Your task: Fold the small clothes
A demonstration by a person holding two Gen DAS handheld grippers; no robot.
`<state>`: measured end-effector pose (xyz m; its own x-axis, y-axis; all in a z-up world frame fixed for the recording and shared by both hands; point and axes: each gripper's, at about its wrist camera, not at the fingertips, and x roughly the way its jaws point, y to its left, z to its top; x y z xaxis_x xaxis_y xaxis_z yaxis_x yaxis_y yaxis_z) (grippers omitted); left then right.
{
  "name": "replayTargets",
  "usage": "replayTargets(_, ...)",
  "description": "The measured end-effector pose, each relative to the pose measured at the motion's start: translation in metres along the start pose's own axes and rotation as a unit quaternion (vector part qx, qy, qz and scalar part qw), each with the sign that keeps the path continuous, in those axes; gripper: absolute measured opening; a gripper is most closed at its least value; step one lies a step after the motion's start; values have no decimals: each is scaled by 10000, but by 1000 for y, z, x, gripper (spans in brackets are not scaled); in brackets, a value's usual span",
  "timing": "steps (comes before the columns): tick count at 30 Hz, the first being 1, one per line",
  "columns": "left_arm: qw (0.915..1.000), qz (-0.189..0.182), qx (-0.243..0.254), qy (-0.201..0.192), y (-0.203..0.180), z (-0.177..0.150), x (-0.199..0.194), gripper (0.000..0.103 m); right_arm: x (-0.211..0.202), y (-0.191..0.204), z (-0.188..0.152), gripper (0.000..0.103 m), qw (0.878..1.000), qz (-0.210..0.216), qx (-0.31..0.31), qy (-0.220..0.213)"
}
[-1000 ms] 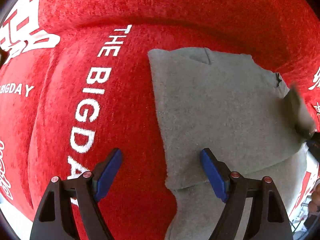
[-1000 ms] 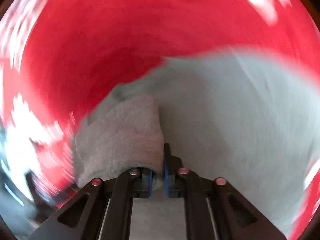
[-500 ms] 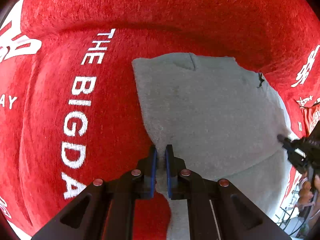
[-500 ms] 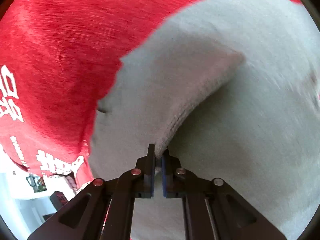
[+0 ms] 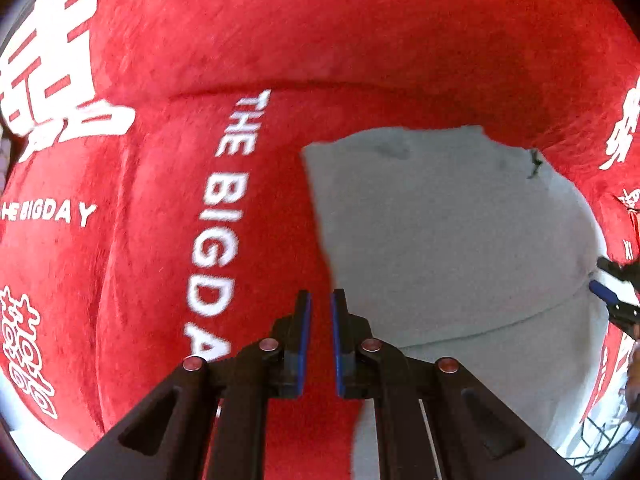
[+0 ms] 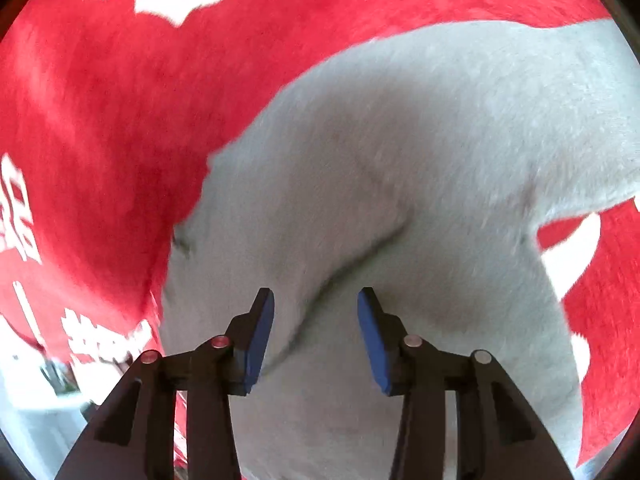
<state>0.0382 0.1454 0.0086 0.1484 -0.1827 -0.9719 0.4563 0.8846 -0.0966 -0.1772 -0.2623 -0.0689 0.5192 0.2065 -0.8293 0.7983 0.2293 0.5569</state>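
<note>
The left gripper (image 5: 320,304) is nearly closed, seemingly on nothing, while the right gripper (image 6: 316,308) is opening over the grey garment (image 6: 400,160), unheld.

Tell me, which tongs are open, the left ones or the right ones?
The right tongs: their blue pads stand apart and are opening, gripping nothing, above the grey cloth. The left tongs are shut.

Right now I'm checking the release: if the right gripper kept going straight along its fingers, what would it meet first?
Most likely the grey garment: the right gripper, jaws opening with nothing pinched, points at its folded edge. Depth is unclear.
</note>
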Motion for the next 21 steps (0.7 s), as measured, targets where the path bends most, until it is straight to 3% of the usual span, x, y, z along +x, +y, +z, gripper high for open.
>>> replayTargets(1, 10000, -15, 47, -18, -9, 2, -1, 11, 3, -2, 5, 36, 10000, -24, 48, 9)
replayTargets(2, 9999, -32, 115, -23, -21, 3, 1, 11, 8, -3, 10, 18, 9997, -222, -9, 77)
replayTargets(3, 9998, -36, 211, 3, -34, 3, 3, 11, 11, -4, 12, 10, 9989, -441, -106, 133)
replayTargets(8, 9976, 59, 649, 225, -87, -4, 17, 11, -10, -11, 7, 8, 9954, -882, -370, 34)
replayTargets(10, 9966, 102, 767, 285, -104, -9, 18, 11, -19, -20, 5, 15, 9965, -729, -389, 87)
replayTargets(13, 9953, 166, 899, 326, -130, -15, 14, 11, -34, -35, 0, 16, 9972, -600, -405, 207)
replayTargets(17, 9940, 108, 1040, 326, -160, -20, 10, 11, -48, -49, -3, 45, 9980, -425, -364, 278)
replayTargets(21, 9938, 216, 1021, 381, -182, -21, 14, 11, -62, -59, -4, 53, 9980, -311, -446, 315)
